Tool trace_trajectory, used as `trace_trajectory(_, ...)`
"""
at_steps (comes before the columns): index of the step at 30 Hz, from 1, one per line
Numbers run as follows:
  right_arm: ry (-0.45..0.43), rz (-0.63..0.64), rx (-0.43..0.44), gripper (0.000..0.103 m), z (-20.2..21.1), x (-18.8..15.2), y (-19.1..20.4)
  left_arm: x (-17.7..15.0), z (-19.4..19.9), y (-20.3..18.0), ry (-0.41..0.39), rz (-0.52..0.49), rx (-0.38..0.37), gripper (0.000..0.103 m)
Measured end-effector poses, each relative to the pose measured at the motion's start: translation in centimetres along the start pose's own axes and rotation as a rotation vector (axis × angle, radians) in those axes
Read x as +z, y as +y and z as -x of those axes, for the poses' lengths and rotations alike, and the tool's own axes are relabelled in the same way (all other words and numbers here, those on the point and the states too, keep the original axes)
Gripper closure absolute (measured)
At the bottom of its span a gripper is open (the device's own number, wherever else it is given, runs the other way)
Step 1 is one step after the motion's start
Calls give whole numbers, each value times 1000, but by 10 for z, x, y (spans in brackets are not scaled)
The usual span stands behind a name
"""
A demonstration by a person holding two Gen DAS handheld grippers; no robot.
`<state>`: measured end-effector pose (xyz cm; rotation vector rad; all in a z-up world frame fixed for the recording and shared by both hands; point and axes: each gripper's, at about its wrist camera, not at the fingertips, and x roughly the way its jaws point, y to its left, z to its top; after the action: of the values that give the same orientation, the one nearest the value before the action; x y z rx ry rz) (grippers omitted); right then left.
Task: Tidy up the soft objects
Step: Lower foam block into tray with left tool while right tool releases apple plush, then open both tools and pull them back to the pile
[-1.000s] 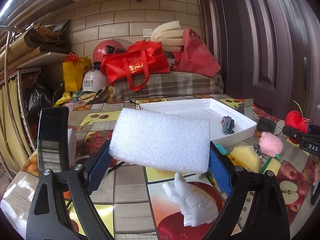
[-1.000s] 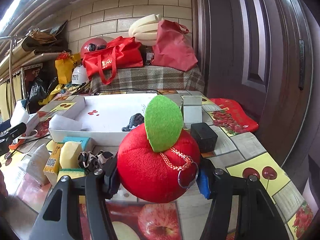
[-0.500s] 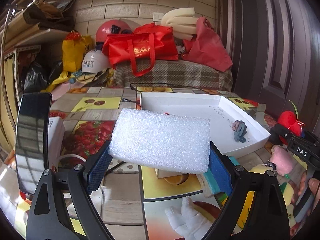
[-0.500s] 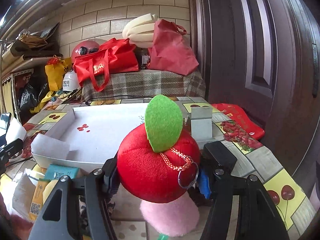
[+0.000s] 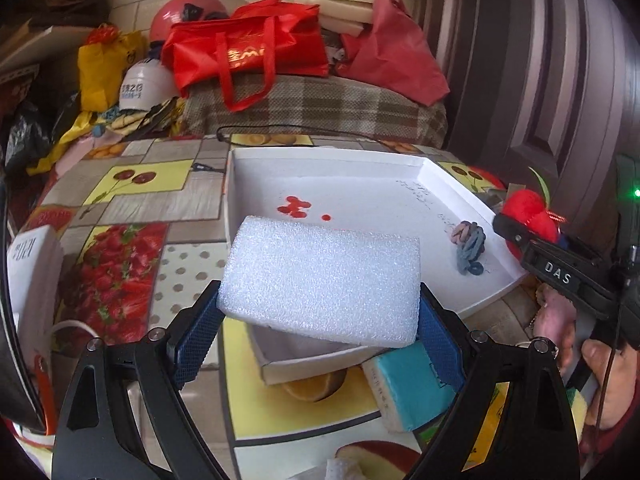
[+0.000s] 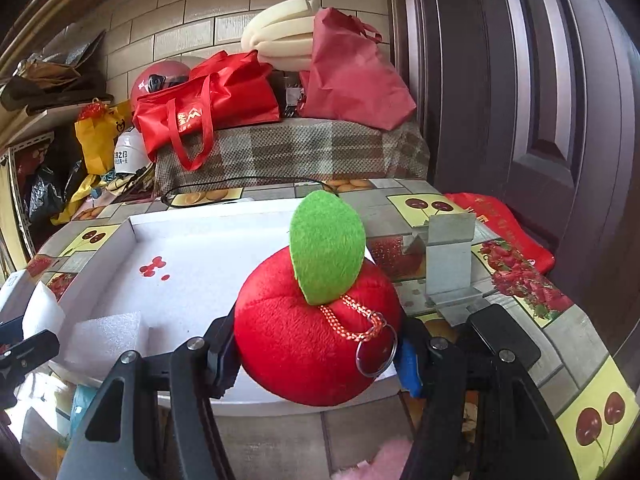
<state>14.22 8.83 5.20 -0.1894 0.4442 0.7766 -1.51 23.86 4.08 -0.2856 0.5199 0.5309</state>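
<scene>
The left tool (image 5: 320,320) pinched a white foam block (image 5: 322,282) between its blue pads, 1 on each short end, and held it above the near edge of the white tray (image 5: 360,160). The tray sat on the fruit-patterned counter (image 5: 132,200), and a small bundle of grey hair ties (image 5: 470,246) lay inside it at 3 o'clock from the block. A teal sponge (image 5: 408,388) lay on the counter at 5 o'clock from the block, just beside the right pad.

The right tool (image 6: 316,356) pinched a red plush apple (image 6: 304,344) with a green felt leaf (image 6: 328,248) and a key ring (image 6: 376,356), holding it over the near right corner of the tray (image 6: 132,228). At 9 o'clock from the apple the foam block (image 6: 106,340) showed again over the tray's near left part. In the left view the apple (image 5: 528,216) appeared at 3 o'clock, beyond the tray's right rim, with a person's fingers (image 5: 600,372) below it.
</scene>
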Motion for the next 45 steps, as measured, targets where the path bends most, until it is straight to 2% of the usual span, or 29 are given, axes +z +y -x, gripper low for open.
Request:
trace_trajectory(5, 21, 48, 24, 40, -14, 5, 15, 10, -16, -30, -24, -133, 28, 11)
trace_trajectory(11, 67, 65, 8, 37, -35, 13, 25, 20, -28, -26, -55, -115, 115, 11)
trace_trajectory(13, 89, 75, 5, 27, -39, 13, 27, 20, -26, -21, -62, -93, 119, 9)
trace_trajectory(14, 83, 77, 7, 14, -38, 13, 27, 20, -25, -19, -65, -85, 123, 0)
trace_trajectory(15, 75, 79, 11, 3, -36, 13, 28, 20, -25, -18, -67, -79, 127, 0)
trace_trajectory(16, 65, 81, 10, 0, -35, 13, 28, 20, -25, -18, -69, -77, 135, 0)
trace_trajectory(21, 24, 85, -15, 0, -28, 13, 28, 17, -15, -18, -119, -70, 168, 0)
trace_trajectory(30, -67, 81, -44, 0, -13, 14, 28, 17, -8, -11, -157, -25, 188, 0)
trace_trajectory(36, -173, -29, -105, 0, 11, 10, 9, 13, 3, -1, -189, 35, 214, 0)
trace_trajectory(45, -191, -19, -111, 0, 31, -3, 13, 3, 19, 0, -207, 44, 244, 0)
